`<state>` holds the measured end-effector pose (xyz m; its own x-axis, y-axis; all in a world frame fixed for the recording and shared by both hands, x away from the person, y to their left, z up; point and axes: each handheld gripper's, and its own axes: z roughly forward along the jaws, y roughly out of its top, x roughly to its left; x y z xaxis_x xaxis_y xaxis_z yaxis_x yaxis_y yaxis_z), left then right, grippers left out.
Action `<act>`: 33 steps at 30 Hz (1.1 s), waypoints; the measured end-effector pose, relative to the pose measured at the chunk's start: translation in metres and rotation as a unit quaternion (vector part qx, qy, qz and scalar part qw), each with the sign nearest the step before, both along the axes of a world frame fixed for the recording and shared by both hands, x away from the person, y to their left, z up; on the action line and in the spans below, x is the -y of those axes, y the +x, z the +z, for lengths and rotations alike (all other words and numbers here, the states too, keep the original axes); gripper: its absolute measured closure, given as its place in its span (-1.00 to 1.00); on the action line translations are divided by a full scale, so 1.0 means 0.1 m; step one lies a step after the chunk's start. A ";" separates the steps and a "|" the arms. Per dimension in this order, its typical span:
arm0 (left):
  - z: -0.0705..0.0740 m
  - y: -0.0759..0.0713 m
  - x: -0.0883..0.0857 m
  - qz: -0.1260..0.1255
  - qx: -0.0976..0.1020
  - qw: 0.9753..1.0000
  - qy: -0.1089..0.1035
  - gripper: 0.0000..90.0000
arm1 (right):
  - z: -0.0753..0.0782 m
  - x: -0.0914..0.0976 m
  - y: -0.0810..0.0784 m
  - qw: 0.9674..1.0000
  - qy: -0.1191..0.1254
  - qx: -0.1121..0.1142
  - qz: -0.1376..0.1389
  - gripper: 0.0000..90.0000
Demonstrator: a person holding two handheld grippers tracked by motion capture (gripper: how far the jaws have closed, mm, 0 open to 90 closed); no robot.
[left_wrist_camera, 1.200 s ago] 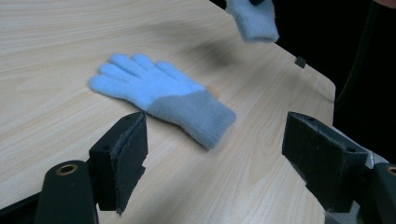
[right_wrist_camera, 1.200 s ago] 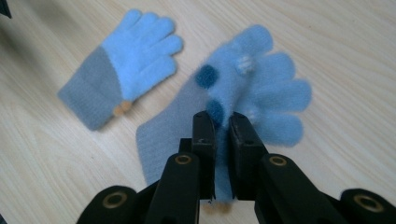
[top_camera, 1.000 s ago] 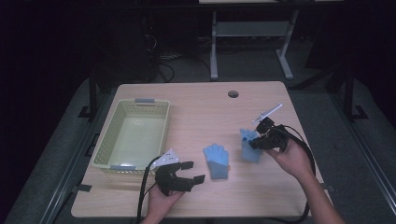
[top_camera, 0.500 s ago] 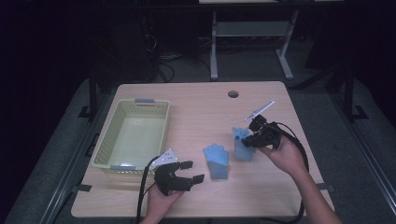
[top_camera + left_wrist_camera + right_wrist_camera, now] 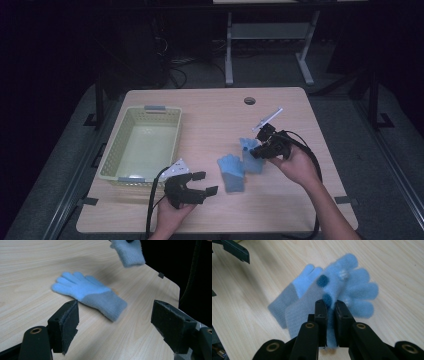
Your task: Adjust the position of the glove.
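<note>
Pale wood-grain table (image 5: 210, 115) under dim light, with dark floor, cables and a grey metal frame (image 5: 267, 50) behind it. Near edge: left gripper (image 5: 202, 182), held in a hand (image 5: 170, 215), jaws spread wide and holding nothing. A light blue glove (image 5: 87, 293) lies flat on the wood just beyond those jaws, fingers pointing away from its grey cuff. Right of it, the right gripper (image 5: 256, 151) has its jaws pressed together, pinching a second blue glove (image 5: 347, 287) at the palm; this glove hangs clear of the table, partly over the flat one, dark and white dots on its surface. Left side, farther back: a pale green basket (image 5: 117, 150), well apart from both gloves.
</note>
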<state>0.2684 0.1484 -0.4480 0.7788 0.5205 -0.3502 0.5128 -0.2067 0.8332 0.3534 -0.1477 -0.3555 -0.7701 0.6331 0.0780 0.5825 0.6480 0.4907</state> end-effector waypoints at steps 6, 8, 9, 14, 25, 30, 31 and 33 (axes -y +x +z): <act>0.00 0.00 0.00 0.002 0.001 1.000 -0.003 -0.51 | -0.01 -0.07 0.02 1.000 0.005 -0.002 0.010 0.82; 0.00 0.00 0.00 0.002 0.001 1.000 -0.002 -0.51 | -0.01 -0.11 0.02 1.000 0.004 -0.003 0.017 0.82; 0.00 0.00 0.00 0.002 0.000 1.000 -0.003 -0.51 | -0.02 -0.14 0.01 1.000 0.002 -0.002 0.020 0.82; 0.00 0.00 0.00 0.001 0.001 1.000 -0.001 -0.51 | -0.05 -0.22 0.04 0.999 -0.004 -0.004 0.032 0.82; 0.01 0.01 -0.03 0.005 0.002 1.000 -0.006 -0.51 | -0.15 -0.40 0.06 0.998 -0.010 -0.012 0.059 0.81; 0.02 0.00 -0.03 0.004 0.005 1.000 -0.004 -0.51 | -0.22 -0.48 0.05 0.997 -0.014 -0.019 0.074 0.81; 0.02 0.00 -0.03 0.005 0.004 1.000 -0.006 -0.51 | -0.22 -0.49 0.05 0.997 -0.014 -0.022 0.072 0.81; 0.02 0.01 -0.04 0.007 0.002 1.000 -0.008 -0.51 | -0.25 -0.50 0.05 0.997 -0.013 -0.025 0.076 0.81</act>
<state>0.2694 0.1522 -0.4458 0.7731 0.5260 -0.3545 0.5118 -0.1870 0.8385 0.3586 -0.0973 -0.3802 -0.8530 0.5117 0.1028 0.4995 0.7431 0.4453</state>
